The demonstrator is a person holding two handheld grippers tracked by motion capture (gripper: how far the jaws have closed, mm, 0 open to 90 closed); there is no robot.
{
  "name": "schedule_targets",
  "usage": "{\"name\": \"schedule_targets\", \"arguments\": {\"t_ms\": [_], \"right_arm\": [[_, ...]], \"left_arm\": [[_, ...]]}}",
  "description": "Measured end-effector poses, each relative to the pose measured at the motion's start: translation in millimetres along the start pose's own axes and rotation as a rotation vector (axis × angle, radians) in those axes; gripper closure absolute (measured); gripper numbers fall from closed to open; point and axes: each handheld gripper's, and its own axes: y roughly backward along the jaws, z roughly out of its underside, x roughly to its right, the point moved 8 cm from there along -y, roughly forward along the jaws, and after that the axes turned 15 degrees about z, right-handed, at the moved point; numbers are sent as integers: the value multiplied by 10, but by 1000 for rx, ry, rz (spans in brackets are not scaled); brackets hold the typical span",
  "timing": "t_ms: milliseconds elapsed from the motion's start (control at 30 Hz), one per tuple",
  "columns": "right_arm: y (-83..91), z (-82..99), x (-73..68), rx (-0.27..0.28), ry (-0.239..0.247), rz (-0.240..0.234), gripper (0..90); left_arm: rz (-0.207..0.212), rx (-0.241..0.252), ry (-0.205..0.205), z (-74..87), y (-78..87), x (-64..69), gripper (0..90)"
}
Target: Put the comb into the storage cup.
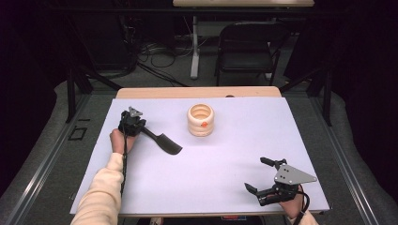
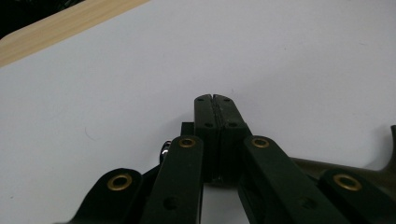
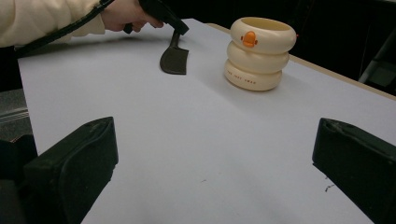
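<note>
A dark spatula [image 1: 164, 141] lies slanted on the white table top, its blade [image 3: 174, 60] on the surface and its handle raised toward the left. My left gripper [image 1: 141, 127] is shut on that handle. In the left gripper view its pads [image 2: 213, 100] meet tip to tip, and the olive handle [image 2: 364, 170] runs off to the right beneath them. My right gripper [image 1: 258, 174] rests open near the front right corner with nothing between its jaws [image 3: 215, 158]. A cream holder of stacked rings [image 1: 200, 120] with an orange mark [image 3: 259, 53] stands upright right of the spatula.
The white sheet [image 1: 234, 154] covers a wooden table whose back edge [image 1: 197, 92] shows. Behind it on the floor stand a folding chair [image 1: 246, 47], cables and a table leg. A cream sleeve [image 1: 101, 187] comes in at the front left.
</note>
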Motion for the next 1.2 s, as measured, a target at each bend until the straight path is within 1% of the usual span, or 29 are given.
{"name": "schedule_targets", "arguments": {"t_ms": [100, 200, 400, 567, 667, 733, 967, 1067, 1200], "right_arm": [[1, 0, 2, 0, 0, 1, 0], [5, 0, 7, 3, 3, 1, 0], [-4, 3, 11, 2, -1, 1, 0], [2, 4, 10, 0, -2, 0, 0], [-1, 4, 11, 0, 0, 0, 0], [-1, 7, 18, -2, -4, 3, 0], [5, 10, 14, -4, -3, -1, 0], [1, 11, 19, -4, -4, 1, 0], [-3, 13, 21, -4, -5, 3, 0]], "left_arm": [[3, 5, 13, 8, 17, -7, 893], [-7, -15, 20, 29, 15, -8, 893], [0, -19, 32, 48, 24, -3, 898], [7, -33, 36, 68, 36, 3, 897], [7, -23, 38, 64, 41, -4, 898], [10, -25, 44, 69, 46, -5, 898], [11, -32, 43, 75, 45, -7, 898], [15, -42, 41, 83, 46, -9, 897], [21, -50, 51, 97, 51, -5, 898]]}}
